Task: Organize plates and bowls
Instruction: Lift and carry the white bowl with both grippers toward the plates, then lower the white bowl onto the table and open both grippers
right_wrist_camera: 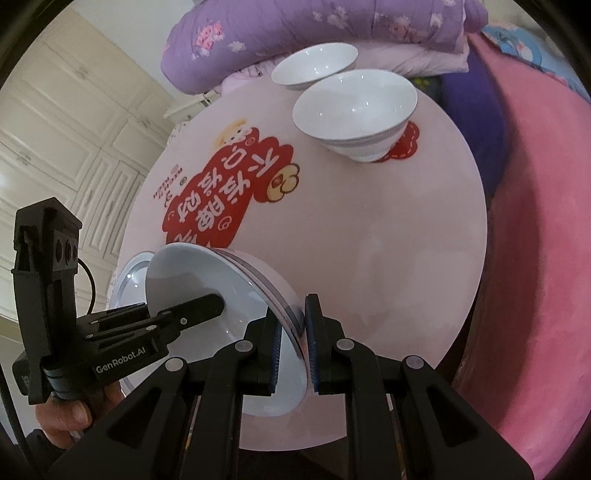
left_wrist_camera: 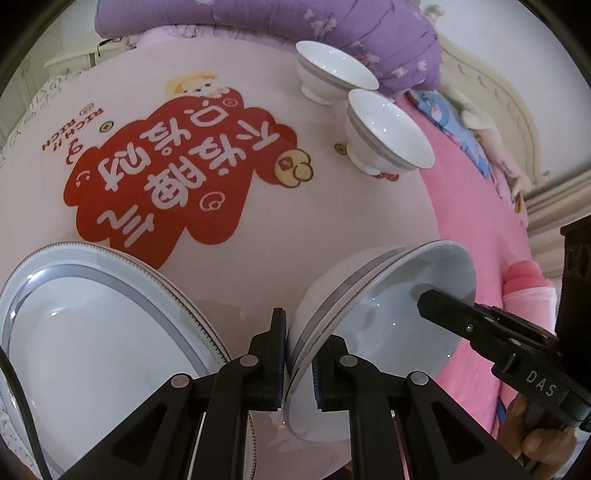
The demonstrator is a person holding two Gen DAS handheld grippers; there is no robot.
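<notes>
Two pairs of black fingers pinch opposite edges of a single tilted plate (left_wrist_camera: 402, 295): the left gripper (left_wrist_camera: 298, 363) is clamped on the rim nearest its camera, while the right gripper (right_wrist_camera: 291, 350) is closed on the far edge of the same dish, its blue pads pressing either side of the thin lip. The plate hangs steeply canted just over the round pink tabletop (right_wrist_camera: 388, 258), its hollow facing the right-hand tool. It looks glazed, stiff and slick, with some weight to it and liable to chip or shatter if it slips, so a narrow rim pinch gives little margin; holds on opposite edges, as here, seem the safest way to keep it from swinging.

Just beside it, on the left gripper's side, a second plate (left_wrist_camera: 110, 325) with a grey band lies flat on the tabletop, the likely base for a stack. Well apart, at the far edge, two white bowls (left_wrist_camera: 388, 133) stand upright and close together. Beyond them lie a purple quilt (right_wrist_camera: 332, 26) and pink bedding (right_wrist_camera: 535, 221).
</notes>
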